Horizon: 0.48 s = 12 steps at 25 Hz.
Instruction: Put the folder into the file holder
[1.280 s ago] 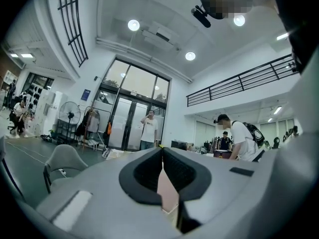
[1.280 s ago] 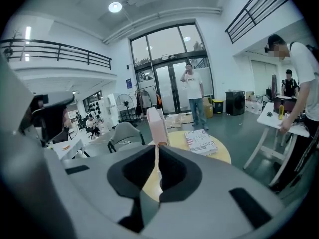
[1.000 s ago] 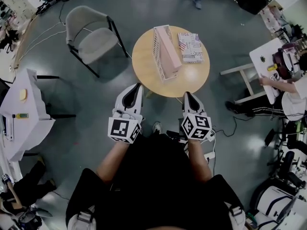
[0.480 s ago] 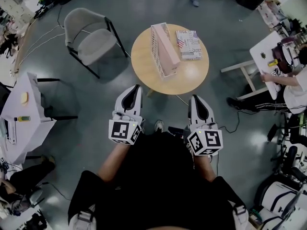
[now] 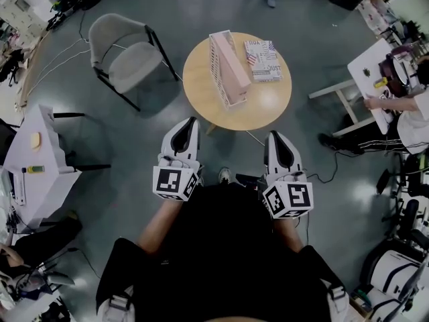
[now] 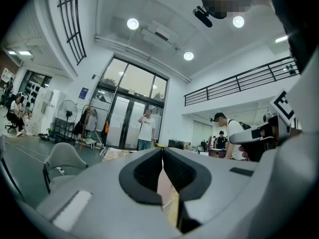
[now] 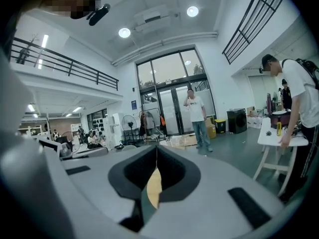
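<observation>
A white wire file holder (image 5: 217, 71) stands on the round wooden table (image 5: 268, 109), and a pink folder (image 5: 232, 69) sits inside it, leaning. Both grippers hover over the floor short of the table's near edge. My left gripper (image 5: 190, 121) is shut with nothing in it; in the left gripper view its jaws (image 6: 162, 149) meet at the tip, and the pink folder (image 6: 164, 188) shows through the gap below. My right gripper (image 5: 275, 134) is also shut and empty; the right gripper view shows its jaws (image 7: 156, 148) closed, with the table's wood behind them.
A magazine (image 5: 263, 60) with a flag print lies on the table right of the holder. A grey chair (image 5: 127, 56) stands to the left. White tables stand at far left (image 5: 37, 159) and far right (image 5: 375, 79), a person at the latter. Cables trail over the floor.
My right gripper has risen and drifted right, away from the table's edge, and looks larger in the head view. The left gripper has kept still.
</observation>
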Available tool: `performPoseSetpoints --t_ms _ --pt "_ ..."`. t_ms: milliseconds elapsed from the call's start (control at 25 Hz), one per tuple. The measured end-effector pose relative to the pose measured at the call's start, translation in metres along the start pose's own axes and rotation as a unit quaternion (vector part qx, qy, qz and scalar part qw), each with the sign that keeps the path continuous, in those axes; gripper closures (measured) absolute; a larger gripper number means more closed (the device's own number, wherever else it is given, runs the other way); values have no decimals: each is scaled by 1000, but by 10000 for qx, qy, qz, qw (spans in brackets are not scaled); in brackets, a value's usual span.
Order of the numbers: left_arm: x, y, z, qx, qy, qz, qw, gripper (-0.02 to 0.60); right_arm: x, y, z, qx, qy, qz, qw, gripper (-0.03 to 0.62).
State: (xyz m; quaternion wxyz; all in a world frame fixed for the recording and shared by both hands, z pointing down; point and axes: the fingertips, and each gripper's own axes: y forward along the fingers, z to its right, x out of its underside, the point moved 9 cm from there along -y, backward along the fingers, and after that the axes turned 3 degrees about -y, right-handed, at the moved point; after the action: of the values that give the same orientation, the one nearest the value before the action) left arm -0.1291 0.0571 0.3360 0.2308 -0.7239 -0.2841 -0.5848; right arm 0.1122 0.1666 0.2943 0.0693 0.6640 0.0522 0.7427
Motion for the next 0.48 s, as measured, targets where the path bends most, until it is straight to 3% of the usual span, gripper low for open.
performPoseSetpoints --t_ms 480 --pt "3 -1 1 21 -21 -36 10000 569 6 4 0 24 -52 -101 9999 599"
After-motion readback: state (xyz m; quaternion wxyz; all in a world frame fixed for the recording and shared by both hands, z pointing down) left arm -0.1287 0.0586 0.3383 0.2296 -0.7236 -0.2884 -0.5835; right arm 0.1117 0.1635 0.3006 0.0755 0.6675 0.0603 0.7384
